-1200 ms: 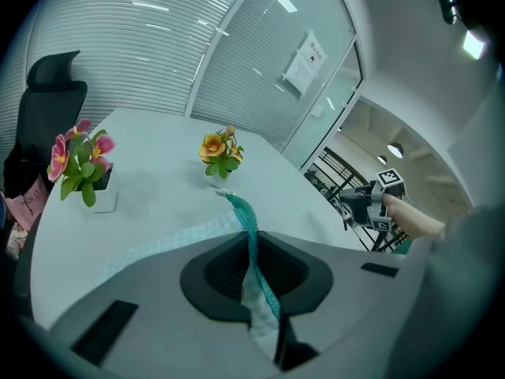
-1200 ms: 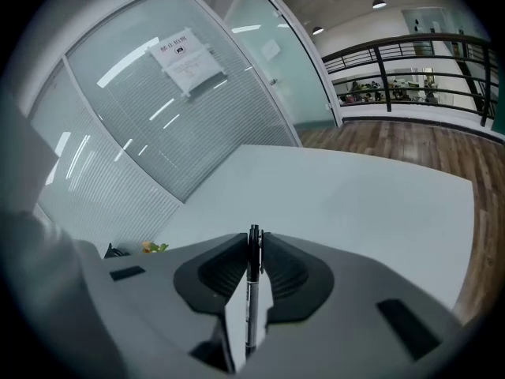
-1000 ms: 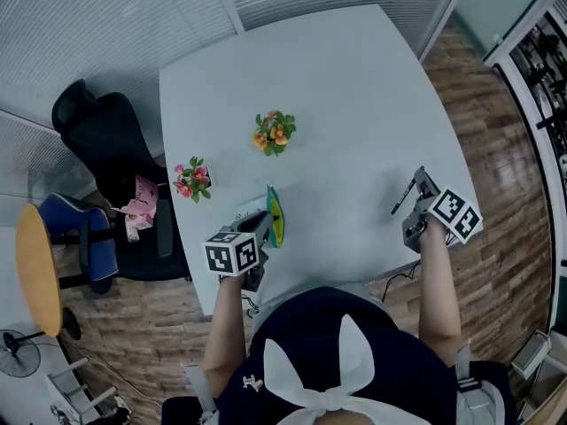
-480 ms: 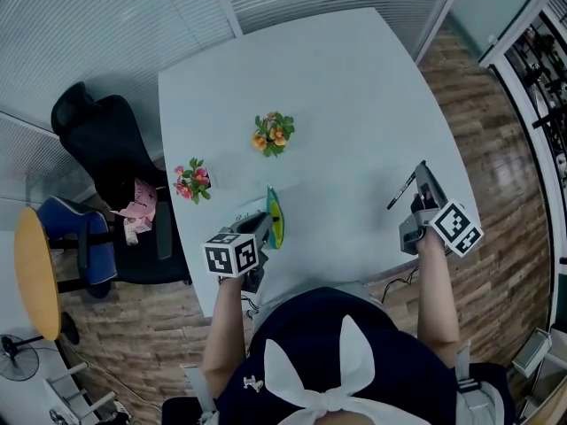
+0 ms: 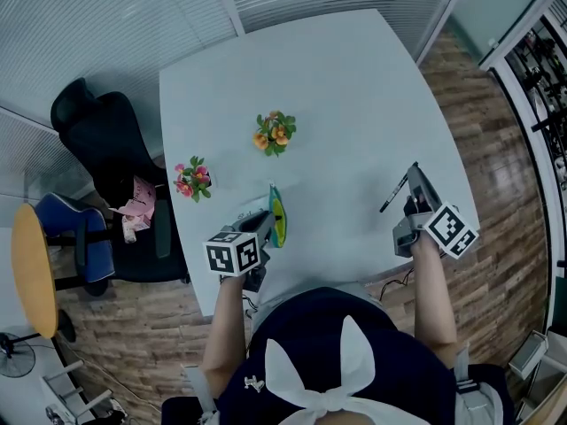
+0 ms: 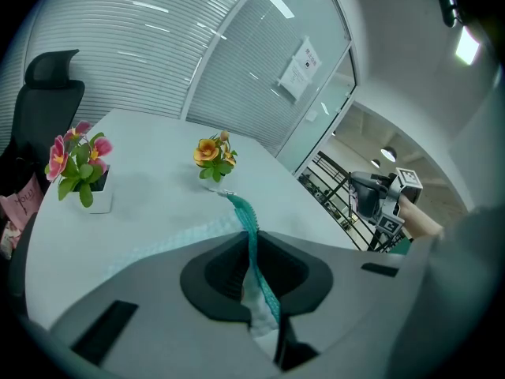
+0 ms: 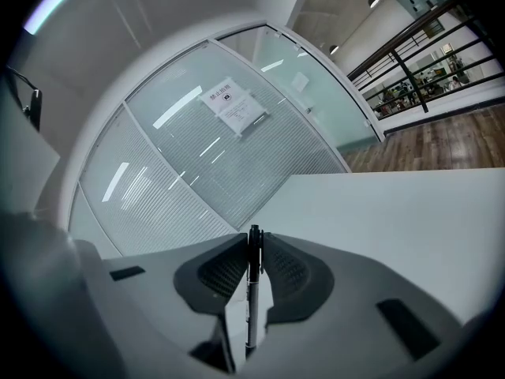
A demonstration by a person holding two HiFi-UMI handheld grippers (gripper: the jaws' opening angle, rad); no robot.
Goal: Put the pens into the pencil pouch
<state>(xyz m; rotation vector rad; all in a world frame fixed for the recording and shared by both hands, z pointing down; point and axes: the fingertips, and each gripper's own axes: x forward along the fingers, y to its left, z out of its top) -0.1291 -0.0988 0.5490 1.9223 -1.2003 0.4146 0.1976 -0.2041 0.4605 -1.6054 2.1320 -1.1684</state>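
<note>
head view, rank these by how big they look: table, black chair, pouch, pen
1. table
2. chair
3. pouch, showing only as a narrow strip
4. pen, thinner and a little shorter than the pouch

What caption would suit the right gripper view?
The right gripper pinches a black pen, a white table beyond.

Office, meeting-room type. Large white table (image 5: 337,87) set in a corner of glass partition walls (image 5: 106,25) with slatted blinds; printed notice (image 7: 235,106) posted on one pane. Black swivel chair (image 5: 106,140) at the table's edge; blue chair (image 5: 84,237) and round wooden side table (image 5: 34,268) nearby. Wood-plank floor (image 5: 496,149). Small potted flowers (image 5: 275,133) as desk decoration. Black railing (image 7: 426,50) beyond the glass.
</note>
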